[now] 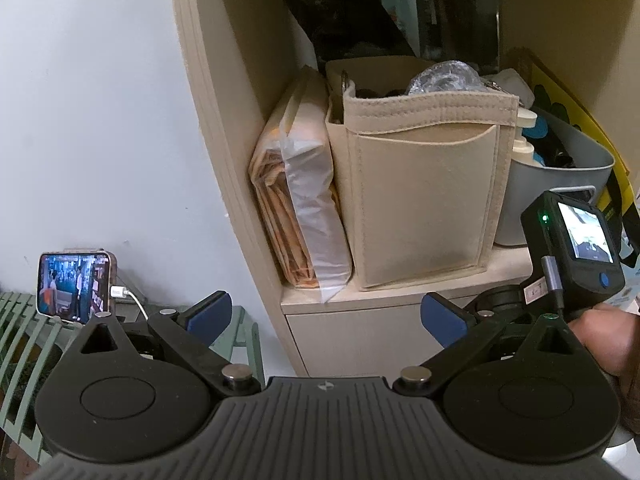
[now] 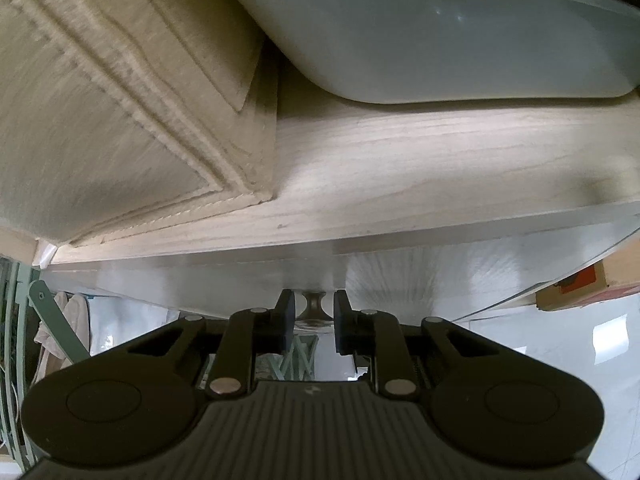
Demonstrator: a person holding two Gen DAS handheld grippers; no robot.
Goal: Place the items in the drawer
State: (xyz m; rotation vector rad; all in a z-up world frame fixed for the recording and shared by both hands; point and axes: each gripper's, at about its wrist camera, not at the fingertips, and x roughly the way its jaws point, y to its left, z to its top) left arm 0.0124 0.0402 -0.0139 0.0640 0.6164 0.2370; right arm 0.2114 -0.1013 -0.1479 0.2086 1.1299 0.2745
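The drawer front is shut below the cabinet's open shelf. Its small metal knob stands between the pads of my right gripper, which points steeply down at it; the knob's wide head fills the gap from pad to pad. In the left wrist view only the right gripper's camera body and the hand holding it show, at the right edge. My left gripper hangs open with nothing between its blue pads, a little in front of the shelf's left part.
On the shelf board stand a beige felt organizer, a grey plastic bin with bottles, and a plastic-wrapped orange packet. A phone on a charging cable sits on a green slatted rack at the left.
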